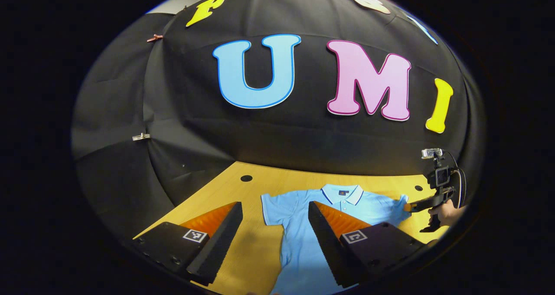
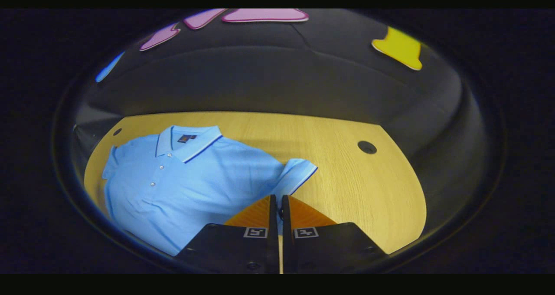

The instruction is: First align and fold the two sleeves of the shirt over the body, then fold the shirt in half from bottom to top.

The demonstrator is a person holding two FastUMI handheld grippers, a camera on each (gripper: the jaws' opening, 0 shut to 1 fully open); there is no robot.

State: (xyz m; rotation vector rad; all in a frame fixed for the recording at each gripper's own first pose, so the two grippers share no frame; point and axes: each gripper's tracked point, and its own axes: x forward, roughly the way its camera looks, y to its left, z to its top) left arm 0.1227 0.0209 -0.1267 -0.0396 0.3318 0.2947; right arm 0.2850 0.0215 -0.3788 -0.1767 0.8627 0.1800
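Light-blue polo shirt (image 2: 182, 178) lies flat on wooden table (image 2: 355, 186), lower left of right gripper view. Right gripper (image 2: 279, 199) clenched on the sleeve (image 2: 299, 173) at bottom centre. Left gripper (image 1: 275, 210) released, fingers spread, above shirt's other sleeve (image 1: 273, 206), lower centre of left gripper view.

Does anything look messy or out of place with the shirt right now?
Only slightly: the light blue polo shirt lies flat on the wooden table, but one sleeve is lifted and bunched at the right hand-held gripper.

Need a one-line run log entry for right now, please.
stage: first sleeve fold | left tool: open above shirt | right tool: shut on sleeve | table: shirt flat, collar far side
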